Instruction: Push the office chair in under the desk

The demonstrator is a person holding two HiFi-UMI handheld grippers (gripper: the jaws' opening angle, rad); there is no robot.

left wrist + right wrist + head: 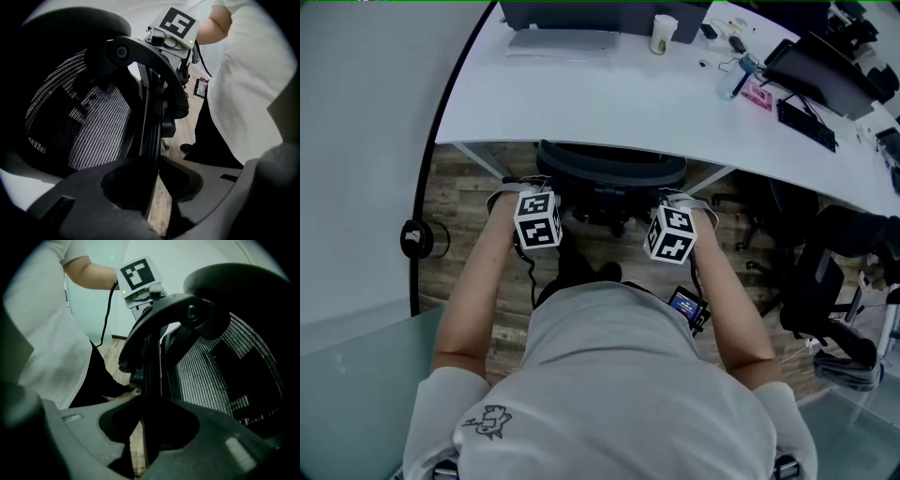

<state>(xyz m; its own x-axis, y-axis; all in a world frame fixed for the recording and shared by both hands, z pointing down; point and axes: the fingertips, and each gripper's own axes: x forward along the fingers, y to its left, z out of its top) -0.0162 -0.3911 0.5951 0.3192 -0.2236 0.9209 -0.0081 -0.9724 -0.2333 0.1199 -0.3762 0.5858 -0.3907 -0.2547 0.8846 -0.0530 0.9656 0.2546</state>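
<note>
Left tongs [157,187] and right tongs [147,427] pinch the back of the black mesh office chair [609,171], its seat probably pointing under the white table [609,103].

The chair [84,122] in each claw is black, its back a fine mesh of pale dotted rows. The left claw [157,187] and right claw [140,427] are grey, and the cube [537,220] atop each is white with black squares. Ahead of the claws the table [609,103] is white. Beneath them the floor [469,206] is brown-grey planks. Behind them the shirt [619,375] is white.
</note>
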